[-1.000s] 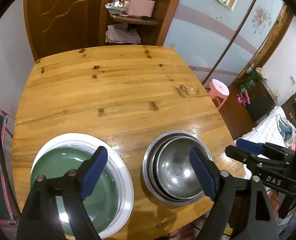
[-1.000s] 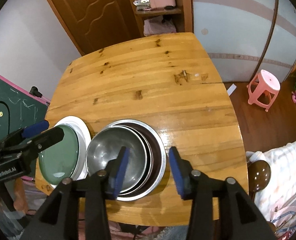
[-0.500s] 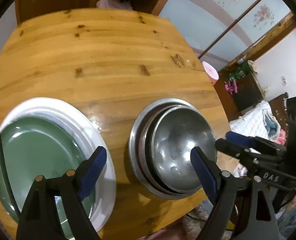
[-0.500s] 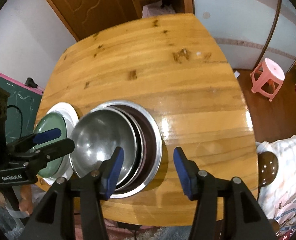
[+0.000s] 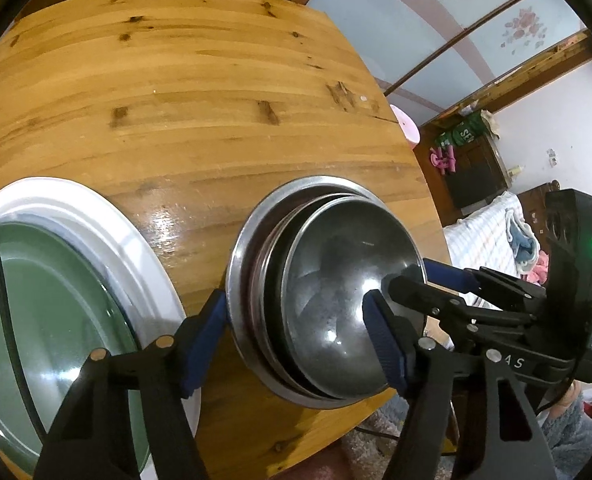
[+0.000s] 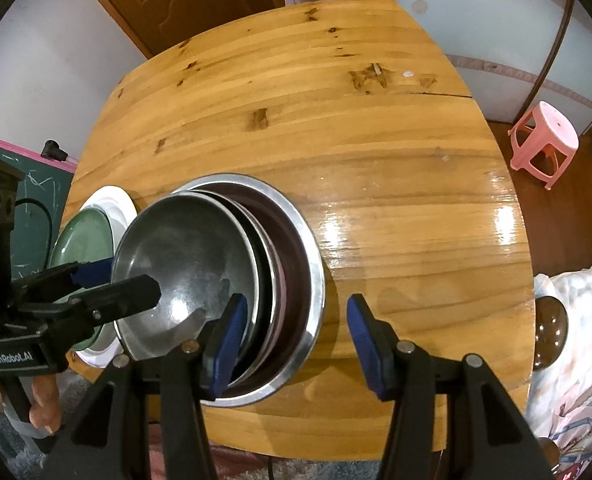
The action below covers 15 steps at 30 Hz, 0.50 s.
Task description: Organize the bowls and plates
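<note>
Both grippers are straddling the nested steel bowls (image 6: 216, 280) near the wooden table's (image 6: 315, 120) front edge. The left gripper (image 5: 296, 332) has just been narrowing, the right gripper (image 6: 296, 336) standing half-open; neither pinching yet. Green plate (image 5: 48, 320) is lying alongside; sorting barely begun.

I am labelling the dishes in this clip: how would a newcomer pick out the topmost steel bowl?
On the round wooden table, near its front edge, a stack of nested steel bowls stands beside a green plate on a white plate. The topmost steel bowl is the smallest and sits tilted.
</note>
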### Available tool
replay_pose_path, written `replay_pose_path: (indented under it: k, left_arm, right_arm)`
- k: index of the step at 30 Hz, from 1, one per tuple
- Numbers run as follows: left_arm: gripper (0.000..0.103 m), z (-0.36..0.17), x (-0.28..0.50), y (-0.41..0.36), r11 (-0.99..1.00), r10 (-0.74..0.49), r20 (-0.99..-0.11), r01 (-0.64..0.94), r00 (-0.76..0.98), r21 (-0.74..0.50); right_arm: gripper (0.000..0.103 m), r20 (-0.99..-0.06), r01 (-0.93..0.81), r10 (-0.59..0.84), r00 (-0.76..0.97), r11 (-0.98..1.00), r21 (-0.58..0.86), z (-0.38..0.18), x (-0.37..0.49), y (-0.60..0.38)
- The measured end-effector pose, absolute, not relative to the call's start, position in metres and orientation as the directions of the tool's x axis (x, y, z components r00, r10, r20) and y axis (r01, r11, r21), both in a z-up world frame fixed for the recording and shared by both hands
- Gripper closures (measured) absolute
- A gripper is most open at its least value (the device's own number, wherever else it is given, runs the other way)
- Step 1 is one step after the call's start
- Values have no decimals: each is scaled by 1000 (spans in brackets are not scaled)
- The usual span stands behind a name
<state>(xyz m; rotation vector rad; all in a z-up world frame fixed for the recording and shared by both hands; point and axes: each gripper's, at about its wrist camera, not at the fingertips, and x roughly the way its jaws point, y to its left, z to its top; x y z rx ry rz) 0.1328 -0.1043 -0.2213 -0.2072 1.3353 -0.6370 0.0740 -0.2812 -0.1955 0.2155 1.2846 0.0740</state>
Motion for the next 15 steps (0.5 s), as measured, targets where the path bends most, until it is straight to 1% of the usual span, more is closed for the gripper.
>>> replay_pose_path:
  k: [3, 7, 8, 9, 10, 11, 12, 15]
  left_arm:
    - [41, -223, 134, -104, 816, -537, -839, 303, 85, -492]
    - [42, -225, 136, -103, 814, -538, -839, 303, 76, -495]
    - [42, -225, 136, -103, 814, -539, -839, 304, 73, -496]
    - [42, -225, 136, -103, 813, -540, -839, 303, 70, -498]
    - [42, -226, 136, -103, 812, -541, -839, 302, 63, -500]
    - [42, -228, 136, -104, 811, -541, -839, 298, 54, -504]
    - [43, -229, 136, -104, 810, -541, -840, 297, 49, -505]
    - [47, -230, 135, -104, 811, -538, -842, 299, 39, -503]
  right_arm:
    - [51, -945, 63, 180, 275, 977, 204, -198, 76, -281]
    - [51, -944, 73, 189, 271, 974, 216, -199, 78, -284]
    - [54, -943, 77, 196, 269, 971, 224, -200, 79, -286]
    - [60, -943, 78, 200, 268, 971, 228, -200, 79, -286]
    - [64, -942, 80, 203, 267, 970, 232, -200, 80, -287]
    - [71, -943, 82, 204, 262, 969, 233, -201, 81, -288]
    - [76, -944, 83, 208, 257, 968, 236, -201, 81, -288]
    - [78, -944, 86, 217, 251, 966, 245, -202, 83, -288]
